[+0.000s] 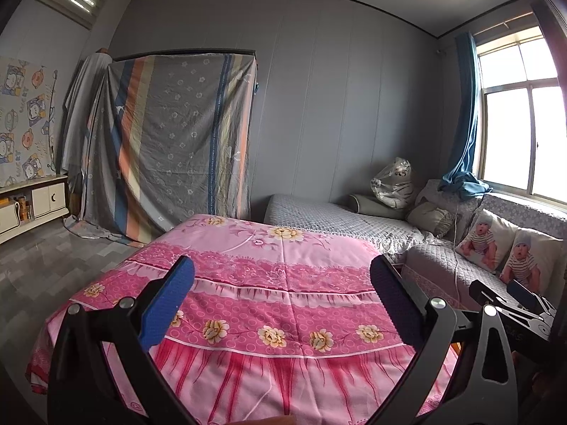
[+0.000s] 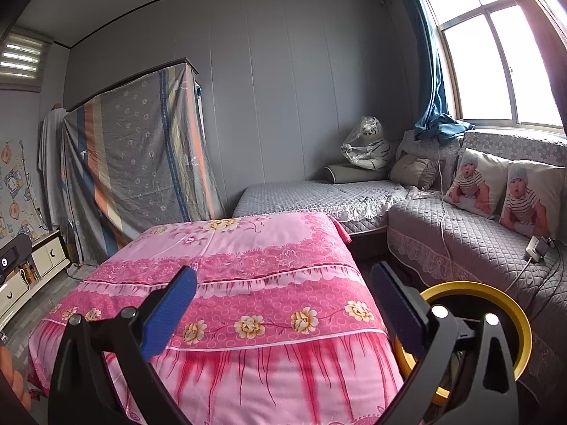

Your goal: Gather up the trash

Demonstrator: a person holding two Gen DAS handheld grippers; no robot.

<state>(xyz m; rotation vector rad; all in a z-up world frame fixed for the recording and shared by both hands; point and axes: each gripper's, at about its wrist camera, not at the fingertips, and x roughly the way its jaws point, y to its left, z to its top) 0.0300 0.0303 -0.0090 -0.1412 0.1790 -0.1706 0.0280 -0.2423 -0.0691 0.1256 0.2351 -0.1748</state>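
Note:
My left gripper is open above a table draped in a pink floral cloth, its blue pads spread wide with nothing between them. My right gripper is open too, over the same pink cloth. A yellow-rimmed bin stands low at the right, between the table and the sofa, partly hidden behind my right finger. No loose trash shows on the cloth. The other gripper's black body shows at the right edge of the left wrist view.
A grey quilted sofa with two baby-print cushions runs along the right under the window. A charger and cables lie on its seat. A bagged plush tiger sits in the corner. A sheet-covered wardrobe and low cabinet stand left.

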